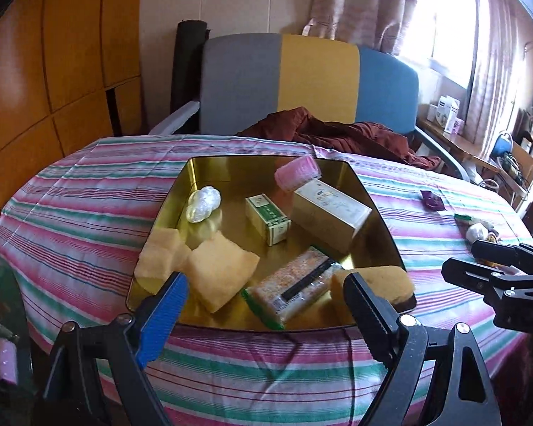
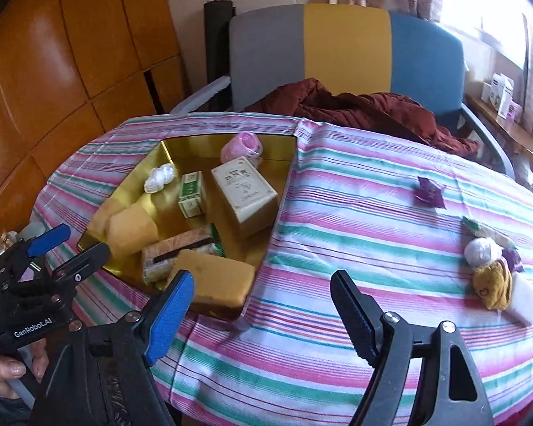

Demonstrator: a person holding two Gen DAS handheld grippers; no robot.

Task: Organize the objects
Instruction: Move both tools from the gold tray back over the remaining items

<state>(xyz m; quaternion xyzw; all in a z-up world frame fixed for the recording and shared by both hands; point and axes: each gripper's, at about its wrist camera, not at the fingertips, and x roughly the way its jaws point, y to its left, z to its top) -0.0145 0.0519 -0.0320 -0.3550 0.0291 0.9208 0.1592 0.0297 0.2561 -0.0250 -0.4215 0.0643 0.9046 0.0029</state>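
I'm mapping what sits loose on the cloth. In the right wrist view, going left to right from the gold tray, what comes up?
Gold tray → purple wrapper → white ball, with the yellow plush just below it.

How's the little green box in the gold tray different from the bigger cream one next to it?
The green box is smaller and slimmer, with green-and-white printing; the cream box is bulkier, pale with dark characters on top. The green one lies flat on the gold tray; the cream one appears tilted. Both are closed cardboard cartons inside the tray.
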